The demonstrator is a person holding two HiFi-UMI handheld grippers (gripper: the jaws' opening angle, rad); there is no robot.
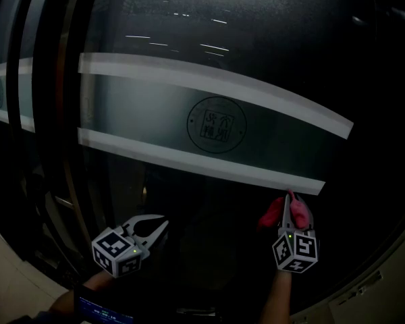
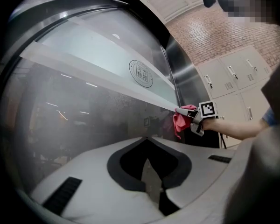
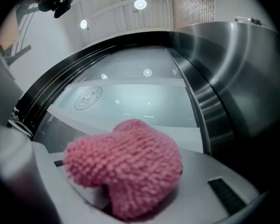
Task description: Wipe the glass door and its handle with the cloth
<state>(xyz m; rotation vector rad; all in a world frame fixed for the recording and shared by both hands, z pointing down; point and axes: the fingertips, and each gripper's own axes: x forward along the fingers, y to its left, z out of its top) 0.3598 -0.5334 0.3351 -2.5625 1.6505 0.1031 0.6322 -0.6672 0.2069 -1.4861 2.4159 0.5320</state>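
Dark glass door (image 1: 209,46), 1 frosted band (image 1: 155,113) running across it, round emblem (image 1: 217,124) in the band. Steel post (image 3: 233,78) at the door's right edge; pale lockers (image 2: 233,78) and a brick wall beyond.

Right gripper (image 1: 291,204): jaws pinching a pink cloth (image 1: 283,211), wad bulging out past the tips. Cloth pressed to the glass at the band's lower right corner.

Left gripper (image 1: 163,225): low and well apart to the left, near the glass, jaw tips pressed together, nothing between them.

Handle: cannot pick it out in the dark.
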